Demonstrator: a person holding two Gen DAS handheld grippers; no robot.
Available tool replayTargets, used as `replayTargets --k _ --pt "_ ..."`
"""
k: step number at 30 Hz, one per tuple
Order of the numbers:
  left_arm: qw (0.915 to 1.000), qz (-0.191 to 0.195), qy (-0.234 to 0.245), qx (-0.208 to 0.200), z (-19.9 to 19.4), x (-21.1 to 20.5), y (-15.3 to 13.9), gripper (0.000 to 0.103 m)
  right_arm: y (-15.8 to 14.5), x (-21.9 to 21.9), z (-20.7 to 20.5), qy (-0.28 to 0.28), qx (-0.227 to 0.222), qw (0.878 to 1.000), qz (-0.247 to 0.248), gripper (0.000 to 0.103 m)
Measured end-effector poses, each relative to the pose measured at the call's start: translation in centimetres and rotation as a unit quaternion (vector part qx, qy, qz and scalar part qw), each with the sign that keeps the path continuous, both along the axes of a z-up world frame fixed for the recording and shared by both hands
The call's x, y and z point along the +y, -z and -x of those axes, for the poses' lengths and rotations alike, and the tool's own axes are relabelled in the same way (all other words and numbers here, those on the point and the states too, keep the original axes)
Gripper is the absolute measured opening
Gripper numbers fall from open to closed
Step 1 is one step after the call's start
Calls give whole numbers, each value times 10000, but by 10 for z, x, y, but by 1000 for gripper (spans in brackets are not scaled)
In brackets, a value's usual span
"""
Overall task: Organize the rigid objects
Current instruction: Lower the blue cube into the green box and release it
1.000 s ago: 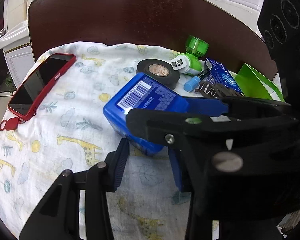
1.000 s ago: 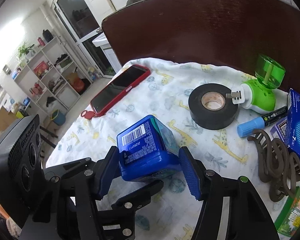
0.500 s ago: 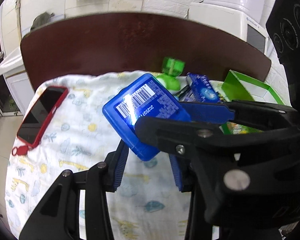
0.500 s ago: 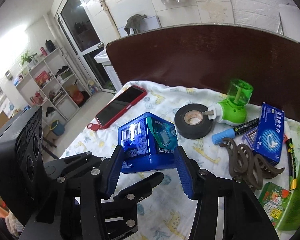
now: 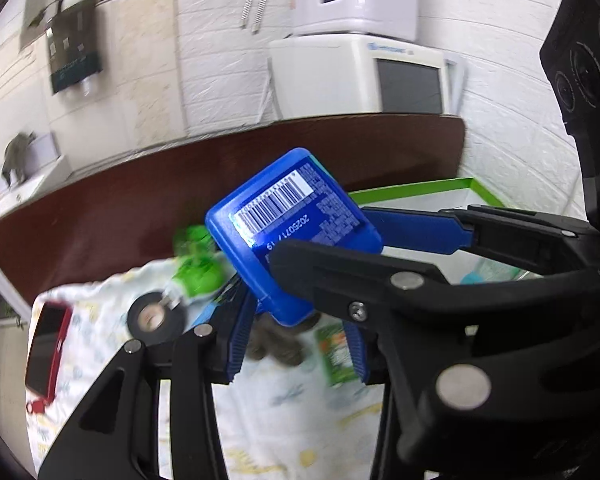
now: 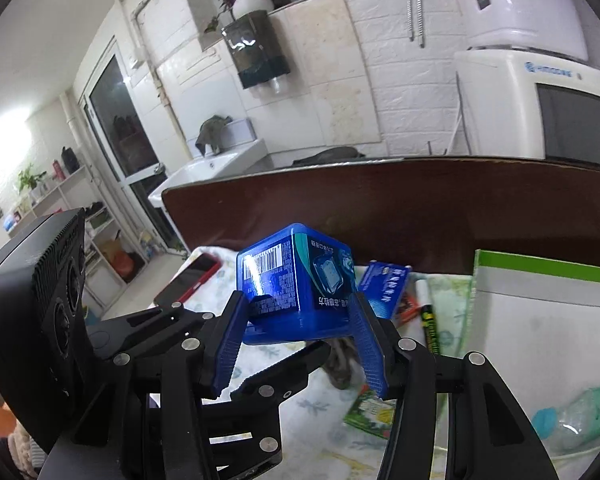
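The blue box, lifted clear of the surface in the right gripper's clamping jaws, should travel level over the green-rimmed bin before release, while the left gripper, jaws apart and empty, keeps aside.

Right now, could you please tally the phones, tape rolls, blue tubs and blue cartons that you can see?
red phone: 1
black tape roll: 1
blue tub: 1
blue carton: 1
Total: 4
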State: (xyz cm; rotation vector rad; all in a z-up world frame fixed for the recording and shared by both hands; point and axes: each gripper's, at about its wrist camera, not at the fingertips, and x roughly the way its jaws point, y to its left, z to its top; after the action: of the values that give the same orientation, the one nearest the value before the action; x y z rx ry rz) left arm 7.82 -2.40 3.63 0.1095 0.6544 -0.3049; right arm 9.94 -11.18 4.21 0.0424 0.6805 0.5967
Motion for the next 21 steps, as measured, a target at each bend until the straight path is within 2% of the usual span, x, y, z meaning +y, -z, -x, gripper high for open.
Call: replayTargets --k 11,21 --pt "9953 -147 954 -36 -33 -118 -16 40 -14 -117 -6 1056 -275 9936 -298 54" --pt "9849 -445 1639 339 -63 -216 7 40 10 -211 -21 1848 11 9806 -653 54"
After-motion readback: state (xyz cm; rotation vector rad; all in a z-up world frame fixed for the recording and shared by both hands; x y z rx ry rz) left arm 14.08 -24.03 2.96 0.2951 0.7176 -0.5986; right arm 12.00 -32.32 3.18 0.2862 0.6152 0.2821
